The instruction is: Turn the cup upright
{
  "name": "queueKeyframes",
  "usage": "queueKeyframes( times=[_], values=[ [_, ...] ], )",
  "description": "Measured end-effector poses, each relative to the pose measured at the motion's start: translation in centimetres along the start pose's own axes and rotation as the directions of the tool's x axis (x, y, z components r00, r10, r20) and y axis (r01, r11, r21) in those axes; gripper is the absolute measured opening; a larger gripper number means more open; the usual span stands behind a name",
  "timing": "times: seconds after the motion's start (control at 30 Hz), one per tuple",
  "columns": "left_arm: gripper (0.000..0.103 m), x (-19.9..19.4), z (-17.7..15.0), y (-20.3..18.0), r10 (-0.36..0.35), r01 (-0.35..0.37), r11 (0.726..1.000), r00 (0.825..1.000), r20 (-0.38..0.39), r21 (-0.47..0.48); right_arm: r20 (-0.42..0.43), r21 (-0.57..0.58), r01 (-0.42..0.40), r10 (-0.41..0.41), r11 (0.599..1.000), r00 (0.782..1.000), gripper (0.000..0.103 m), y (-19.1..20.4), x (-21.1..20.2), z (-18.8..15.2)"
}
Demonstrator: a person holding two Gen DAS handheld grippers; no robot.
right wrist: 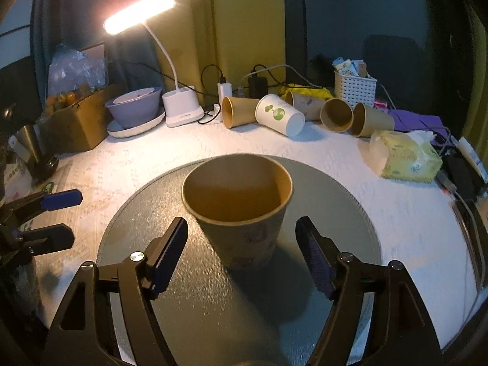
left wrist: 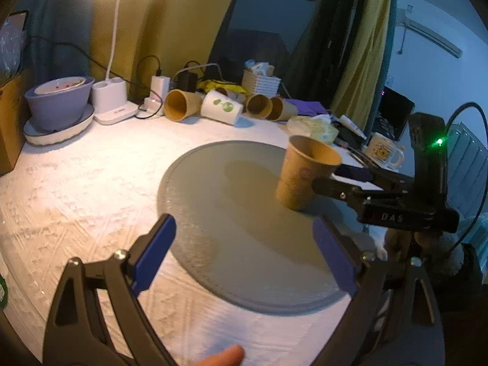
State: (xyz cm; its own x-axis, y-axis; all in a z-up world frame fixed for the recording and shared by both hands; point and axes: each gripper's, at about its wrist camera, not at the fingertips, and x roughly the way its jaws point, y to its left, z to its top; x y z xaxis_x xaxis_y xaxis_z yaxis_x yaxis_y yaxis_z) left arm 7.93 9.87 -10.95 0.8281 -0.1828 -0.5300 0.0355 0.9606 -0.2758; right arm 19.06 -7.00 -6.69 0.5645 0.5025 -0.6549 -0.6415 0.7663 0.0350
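A lit lamp point(right wrist: 139, 9) glows above the white table point(right wrist: 335, 164), a yellow curtain point(right wrist: 244, 30) behind it, a dark window point(right wrist: 366, 15) right of it.

The left wrist view looks forward along its own blue-padded tongs point(left wrist: 244, 253) from low over the white textured counter point(left wrist: 76, 189), facing the curtained back wall, with the round grey mat point(left wrist: 213, 213) near below. The right wrist view sits close behind the upright brown paper cup point(right wrist: 241, 210), looking down into its mouth between its tongs point(right wrist: 244, 256) toward the same wall. Both views share the mat point(right wrist: 335, 213), the cup point(left wrist: 305, 174), the white desk lamp point(left wrist: 113, 97) point(right wrist: 180, 106) and the row of tipped cups; each also catches the other's tongs at its edge.
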Motion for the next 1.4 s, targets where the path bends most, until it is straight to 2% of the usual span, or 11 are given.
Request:
queueKeyframes(
  times=[0.2, 0.57, 1.4],
  values=[
    [0.092, -0.7, -0.3, -2.2, 0.045, -0.045, 0.998, 0.999, 0.015, 0.037, -0.006, 0.013, 0.015, -0.015, 1.0, 1.0, 0.076, 0.3, -2.2, -0.7],
    [0.092, -3.3, -0.1, -5.2, 0.051, -0.057, 0.997, 0.993, 0.103, 0.057, 0.022, 0.047, 0.043, -0.044, 0.998, 0.999, 0.076, 0.4, -6.8, -1.3],
    [0.092, -8.3, 1.7, -9.7, -0.003, -0.027, 0.993, 0.967, 0.254, 0.115, 0.156, 0.081, 0.091, -0.103, 0.992, 0.982, 0.076, 0.2, -15.5, -1.4]
  ],
)
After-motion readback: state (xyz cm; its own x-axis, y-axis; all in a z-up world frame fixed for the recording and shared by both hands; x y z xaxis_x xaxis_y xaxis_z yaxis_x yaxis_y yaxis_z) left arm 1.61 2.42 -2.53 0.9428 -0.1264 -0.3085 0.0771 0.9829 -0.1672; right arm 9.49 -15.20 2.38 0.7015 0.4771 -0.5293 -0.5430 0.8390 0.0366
